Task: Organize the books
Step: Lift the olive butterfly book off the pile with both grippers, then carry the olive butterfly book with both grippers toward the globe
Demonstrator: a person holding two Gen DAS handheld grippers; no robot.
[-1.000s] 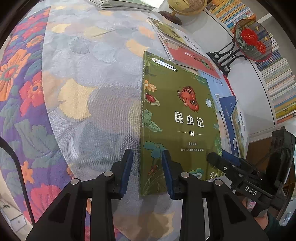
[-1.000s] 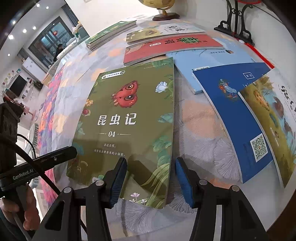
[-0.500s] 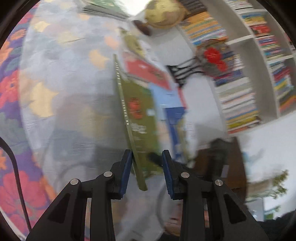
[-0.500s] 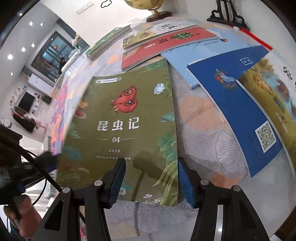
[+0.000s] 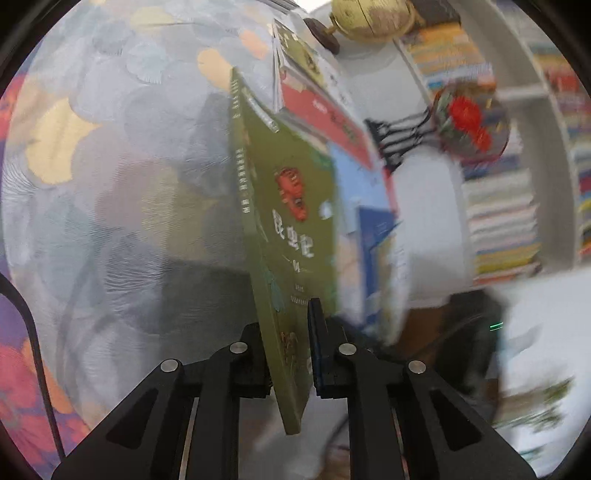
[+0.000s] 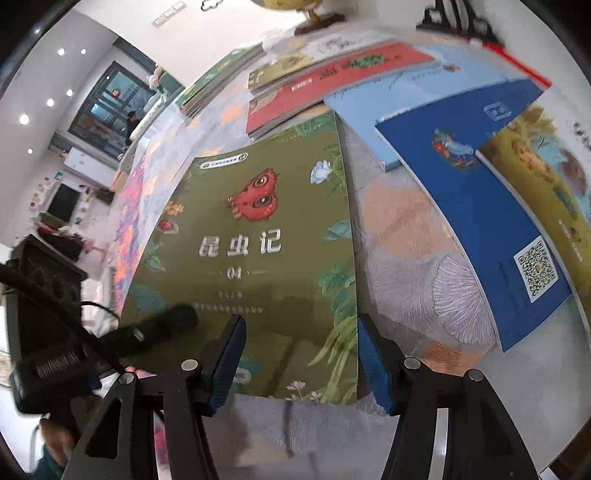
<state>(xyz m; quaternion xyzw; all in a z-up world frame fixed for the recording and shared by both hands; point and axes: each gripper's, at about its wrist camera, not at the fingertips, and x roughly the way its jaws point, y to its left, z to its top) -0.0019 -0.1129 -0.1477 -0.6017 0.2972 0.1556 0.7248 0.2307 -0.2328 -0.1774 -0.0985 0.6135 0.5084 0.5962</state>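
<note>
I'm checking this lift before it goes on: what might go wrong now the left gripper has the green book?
1. The left gripper pinches the green book only near its lower edge; it may sag or slip.
2. Its far edge lies close to the red book, which could get dragged.
3. The right gripper is open, giving no support.

A green book stands nearly on edge across the middle of the left wrist view, walling off the floral tablecloth at 9 o'clock, a broad bare stretch, from the crowded 2 o'clock side. There a red book, a light blue book and a dark blue book lie edge to edge, with a globe at 12 and a black stand beyond. In the right wrist view, bare cloth runs from 6 toward 1 o'clock between the green cover and the dark blue book; the left gripper blocks 8 o'clock.
</note>
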